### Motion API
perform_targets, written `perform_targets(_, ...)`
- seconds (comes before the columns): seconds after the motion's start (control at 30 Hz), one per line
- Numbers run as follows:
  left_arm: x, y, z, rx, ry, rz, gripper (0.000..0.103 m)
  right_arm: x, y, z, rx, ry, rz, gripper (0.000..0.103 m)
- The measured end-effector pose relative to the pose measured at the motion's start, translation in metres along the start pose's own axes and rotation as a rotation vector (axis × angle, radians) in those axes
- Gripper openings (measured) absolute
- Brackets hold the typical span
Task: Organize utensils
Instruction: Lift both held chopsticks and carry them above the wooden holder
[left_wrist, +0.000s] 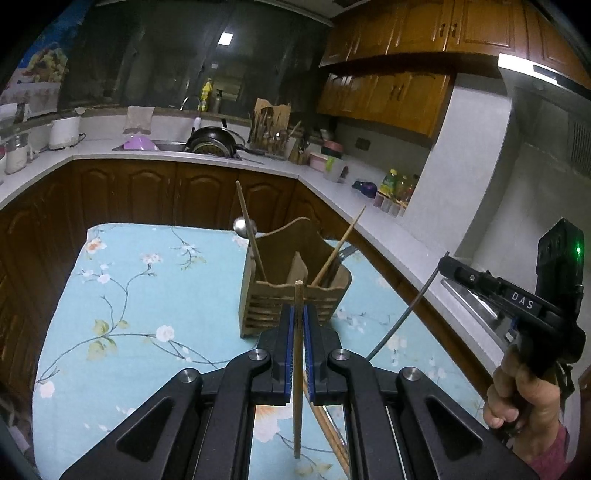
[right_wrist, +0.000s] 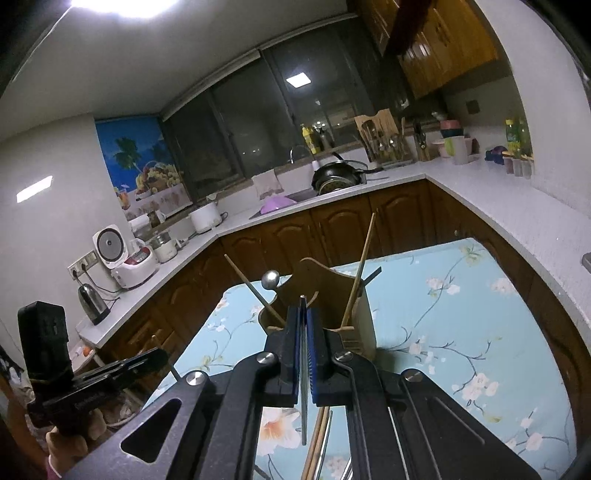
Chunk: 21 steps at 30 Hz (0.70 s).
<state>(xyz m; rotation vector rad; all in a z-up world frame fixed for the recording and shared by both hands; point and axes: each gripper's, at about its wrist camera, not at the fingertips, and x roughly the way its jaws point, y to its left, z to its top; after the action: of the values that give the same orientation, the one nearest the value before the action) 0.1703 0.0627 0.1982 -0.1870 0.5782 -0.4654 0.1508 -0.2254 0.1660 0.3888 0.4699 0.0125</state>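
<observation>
Chopsticks lean out of both sides of the wooden utensil holder (left_wrist: 291, 280), which stands upright on your table with a divider splitting it into two compartments. One wooden chopstick (left_wrist: 250, 227) and a metal spoon (left_wrist: 244, 224) rise from its left compartment; another chopstick (left_wrist: 340, 245) slants out of its right one beside a dark handle.

Your left gripper (left_wrist: 298, 314) is clamped shut on a wooden chopstick (left_wrist: 297, 369), held roughly upright just in front of the holder. Your right gripper (right_wrist: 303, 325) is pinched closed on a thin metal chopstick (right_wrist: 303, 406), also just short of the holder.

From the left wrist view you see your right hand (left_wrist: 517, 391) around its gripper handle, the metal stick curving down from it. The right wrist view alone shows the rice cooker (right_wrist: 123, 258) and kettle (right_wrist: 92, 302) on the far counter. More loose chopsticks (right_wrist: 317, 443) lie on the cloth beneath the grippers.

The table wears a light blue floral tablecloth (left_wrist: 129, 295). Around it runs a pale countertop (left_wrist: 229, 162) over brown wooden cabinets, with a sink holding a black pan (left_wrist: 212, 140) under a dark window.
</observation>
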Motion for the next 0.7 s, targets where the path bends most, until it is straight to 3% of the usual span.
perform_targets(0.37, 0.004, 0.007, 0.010, -0.012, -0.031, -0.003, 0.003, -0.001, -0.001, 0.006, -0.008, -0.024, -0.011, 0.004)
perform_targets(0.7, 0.010, 0.001, 0.046, 0.012, -0.115, -0.018, 0.003, 0.003, -0.003, 0.033, -0.009, -0.070, -0.025, 0.004)
